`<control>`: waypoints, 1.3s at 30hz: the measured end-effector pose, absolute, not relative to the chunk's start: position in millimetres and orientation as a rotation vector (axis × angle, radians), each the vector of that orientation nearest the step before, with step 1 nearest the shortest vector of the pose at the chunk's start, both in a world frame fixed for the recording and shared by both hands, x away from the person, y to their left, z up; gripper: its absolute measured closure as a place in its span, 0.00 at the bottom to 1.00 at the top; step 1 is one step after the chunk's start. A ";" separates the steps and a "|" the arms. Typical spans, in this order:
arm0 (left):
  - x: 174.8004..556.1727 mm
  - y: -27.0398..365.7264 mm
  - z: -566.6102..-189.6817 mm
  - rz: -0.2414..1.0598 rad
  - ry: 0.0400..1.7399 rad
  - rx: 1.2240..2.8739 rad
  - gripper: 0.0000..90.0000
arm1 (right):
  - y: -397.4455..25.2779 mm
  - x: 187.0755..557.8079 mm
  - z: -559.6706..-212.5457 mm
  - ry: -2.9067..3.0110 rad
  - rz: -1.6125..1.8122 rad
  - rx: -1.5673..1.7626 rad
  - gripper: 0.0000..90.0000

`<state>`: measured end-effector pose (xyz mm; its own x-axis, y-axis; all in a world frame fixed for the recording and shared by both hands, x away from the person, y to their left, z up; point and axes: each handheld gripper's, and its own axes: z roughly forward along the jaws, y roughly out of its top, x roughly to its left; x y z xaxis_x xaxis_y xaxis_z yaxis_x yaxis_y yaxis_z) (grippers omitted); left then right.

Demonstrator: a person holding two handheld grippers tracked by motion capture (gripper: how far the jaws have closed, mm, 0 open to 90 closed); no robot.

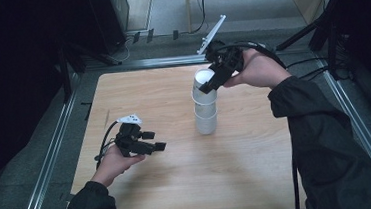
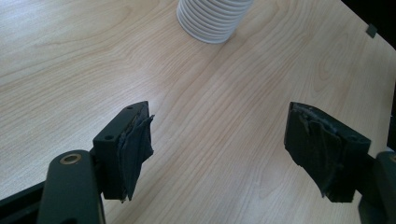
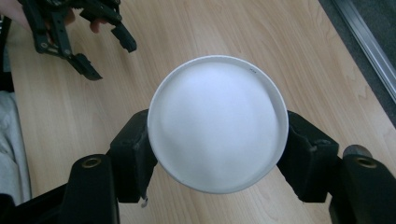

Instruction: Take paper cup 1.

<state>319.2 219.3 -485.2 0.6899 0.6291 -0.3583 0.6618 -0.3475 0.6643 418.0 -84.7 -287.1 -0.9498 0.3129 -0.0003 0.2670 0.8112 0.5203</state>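
Observation:
A stack of white cups (image 1: 206, 114) stands in the middle of the wooden table (image 1: 180, 185). My right gripper (image 1: 210, 81) comes in from the far right and is shut on the top cup (image 1: 204, 84), one jaw on each side of it. In the right gripper view the top cup (image 3: 217, 123) shows as a round white disc between the right gripper's (image 3: 218, 140) jaws. My left gripper (image 1: 155, 140) is held open over the table's left part, apart from the stack. In its own view the left gripper (image 2: 219, 154) holds nothing, and the stack's ribbed lower end (image 2: 212, 21) stands ahead.
The left gripper (image 3: 109, 58) also appears far off in the right gripper view, top left. Metal rails (image 1: 52, 160) run along the table's left and right sides. A white bracket (image 1: 212, 34) leans beyond the far edge. Bare wood lies around the stack.

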 end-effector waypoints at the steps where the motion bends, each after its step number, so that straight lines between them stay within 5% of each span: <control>1: 319.4 219.6 -485.0 -0.049 0.986 2.064 0.26 | -84.7 418.0 -287.1 2.908 0.816 0.466 0.39; 12: 320.4 217.6 -483.0 -0.051 0.960 2.065 0.25 | -93.0 395.0 -279.0 2.934 0.847 0.376 0.39; 39: 322.6 200.8 -478.3 -0.054 0.852 2.066 0.21 | -115.3 334.9 -381.8 2.954 0.998 0.311 0.39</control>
